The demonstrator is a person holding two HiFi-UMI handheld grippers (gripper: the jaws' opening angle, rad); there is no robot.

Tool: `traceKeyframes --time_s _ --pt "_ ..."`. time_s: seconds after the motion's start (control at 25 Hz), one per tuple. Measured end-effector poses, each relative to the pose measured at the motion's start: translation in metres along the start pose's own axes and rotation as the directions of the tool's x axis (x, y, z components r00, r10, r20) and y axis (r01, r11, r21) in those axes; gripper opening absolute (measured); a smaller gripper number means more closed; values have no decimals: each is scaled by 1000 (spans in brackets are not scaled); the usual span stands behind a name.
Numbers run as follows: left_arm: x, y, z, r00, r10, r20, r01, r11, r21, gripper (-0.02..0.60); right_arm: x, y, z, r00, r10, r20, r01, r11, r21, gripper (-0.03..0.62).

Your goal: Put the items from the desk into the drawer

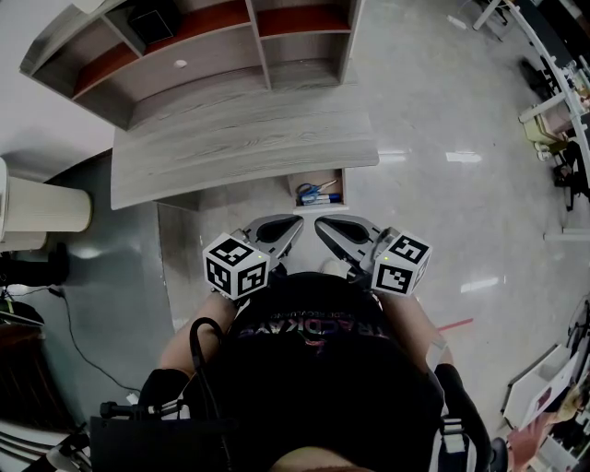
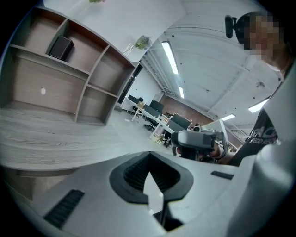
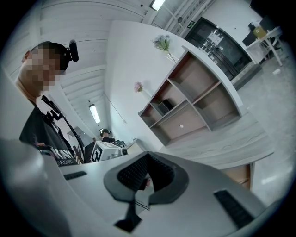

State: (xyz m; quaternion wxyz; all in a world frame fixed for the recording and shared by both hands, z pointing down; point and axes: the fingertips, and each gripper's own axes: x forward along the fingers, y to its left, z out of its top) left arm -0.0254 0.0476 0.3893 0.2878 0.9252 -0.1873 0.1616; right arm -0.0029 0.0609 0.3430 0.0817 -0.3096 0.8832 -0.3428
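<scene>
The grey wooden desk (image 1: 240,138) lies ahead with a bare top. Under its front edge an open drawer (image 1: 342,188) holds blue-handled scissors (image 1: 314,190) and some small items. I hold both grippers close to my chest, short of the desk. The left gripper (image 1: 295,223) and the right gripper (image 1: 321,224) angle toward each other with their tips nearly meeting. In the left gripper view the left gripper (image 2: 148,156) has its jaws closed and empty. In the right gripper view the right gripper (image 3: 147,157) is likewise shut on nothing.
A shelf hutch (image 1: 212,46) stands on the back of the desk with a black box (image 1: 152,18) in one compartment. A cream cylinder (image 1: 41,207) sits at the left over a dark floor. Office tables (image 1: 553,83) stand far right. Glossy floor surrounds the desk.
</scene>
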Motion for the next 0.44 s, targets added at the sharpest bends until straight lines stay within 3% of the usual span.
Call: traceKeyframes --time_s 0.44 --pt "3 -1 -1 1000 -14 14 15 999 -35 11 -3 -3 0 1000 -4 -1 4 1000 3 12"
